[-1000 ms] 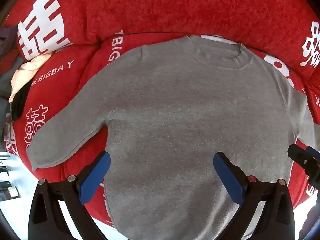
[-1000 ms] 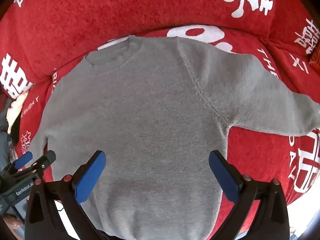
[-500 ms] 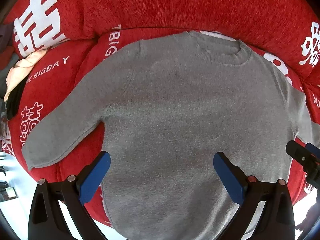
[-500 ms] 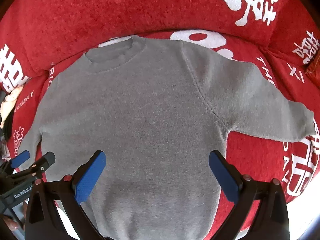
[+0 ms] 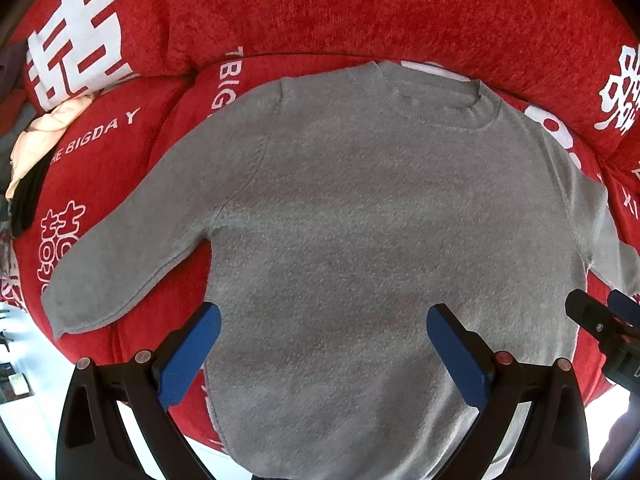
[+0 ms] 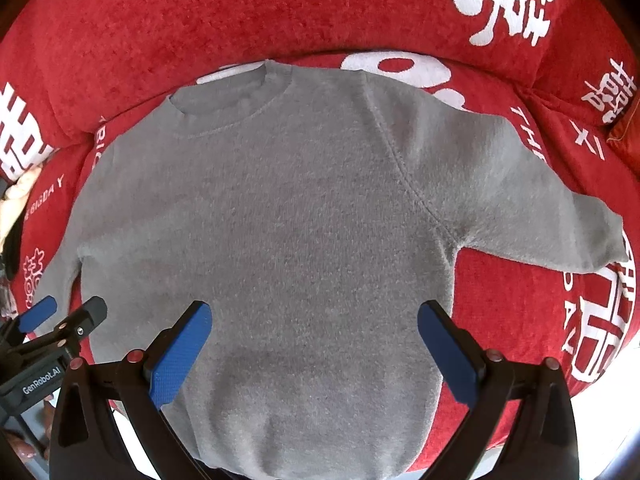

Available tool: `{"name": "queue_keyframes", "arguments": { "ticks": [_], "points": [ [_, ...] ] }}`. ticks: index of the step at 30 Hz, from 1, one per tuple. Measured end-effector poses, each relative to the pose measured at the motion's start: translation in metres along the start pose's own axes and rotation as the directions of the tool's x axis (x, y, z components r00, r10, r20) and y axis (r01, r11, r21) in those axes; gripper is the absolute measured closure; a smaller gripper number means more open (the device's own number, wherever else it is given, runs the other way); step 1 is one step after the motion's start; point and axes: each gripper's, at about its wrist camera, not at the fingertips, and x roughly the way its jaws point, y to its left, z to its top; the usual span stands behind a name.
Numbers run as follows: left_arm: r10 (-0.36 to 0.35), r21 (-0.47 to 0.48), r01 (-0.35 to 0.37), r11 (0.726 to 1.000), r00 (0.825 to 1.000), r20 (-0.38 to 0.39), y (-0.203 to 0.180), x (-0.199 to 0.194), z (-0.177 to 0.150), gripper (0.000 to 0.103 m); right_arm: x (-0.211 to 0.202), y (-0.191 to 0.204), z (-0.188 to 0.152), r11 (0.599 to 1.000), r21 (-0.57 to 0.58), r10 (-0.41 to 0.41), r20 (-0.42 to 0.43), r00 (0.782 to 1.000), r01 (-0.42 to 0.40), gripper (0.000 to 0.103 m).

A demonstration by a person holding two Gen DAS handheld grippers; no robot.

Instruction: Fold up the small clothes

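A small grey knit sweater (image 5: pixel 360 220) lies flat and face up on a red sofa seat, collar toward the backrest, both sleeves spread out and down. It also shows in the right wrist view (image 6: pixel 280 220). My left gripper (image 5: pixel 320 336) is open and empty, hovering over the sweater's lower body. My right gripper (image 6: pixel 314 336) is open and empty, over the lower body too. The right gripper shows at the right edge of the left wrist view (image 5: pixel 600 320); the left gripper shows at the left edge of the right wrist view (image 6: pixel 60 320).
The red sofa cover (image 5: pixel 360 12) has white printed characters; its backrest rises behind the collar. A pile of cream and dark clothes (image 5: pixel 36 148) lies at the far left. The seat's front edge (image 6: pixel 600 392) runs just below the sweater's hem, with pale floor beyond.
Both grippers have drawn back and up slightly, so more of the sweater and both sleeve ends come into view. Both stay open; the sweater has not moved.
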Motion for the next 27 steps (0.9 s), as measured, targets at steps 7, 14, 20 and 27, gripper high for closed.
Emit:
{"name": "queue_keyframes", "arguments": {
  "ticks": [7,14,20,27],
  "points": [
    [-0.007,0.003,0.007,1.000,1.000,-0.005,0.0018,-0.0016,-0.0008,0.000,-0.0033,0.0045,0.0002,1.000,-0.007,-0.003,0.004,1.000,0.003,0.000],
    [-0.015,0.000,0.015,1.000,1.000,-0.011,0.0007,-0.0019,-0.0016,0.000,-0.0050,0.0094,-0.0005,1.000,-0.021,-0.007,0.011,1.000,0.007,0.000],
    [-0.015,-0.009,0.015,1.000,1.000,-0.020,0.0011,0.0002,-0.0015,0.000,-0.0031,0.0097,0.0001,1.000,-0.016,-0.003,0.007,1.000,0.003,0.000],
    [-0.013,-0.007,0.013,1.000,1.000,-0.023,0.0018,0.0016,-0.0013,0.000,-0.0012,0.0102,0.0004,1.000,-0.010,0.004,0.004,1.000,-0.004,0.000]
  ]
}}
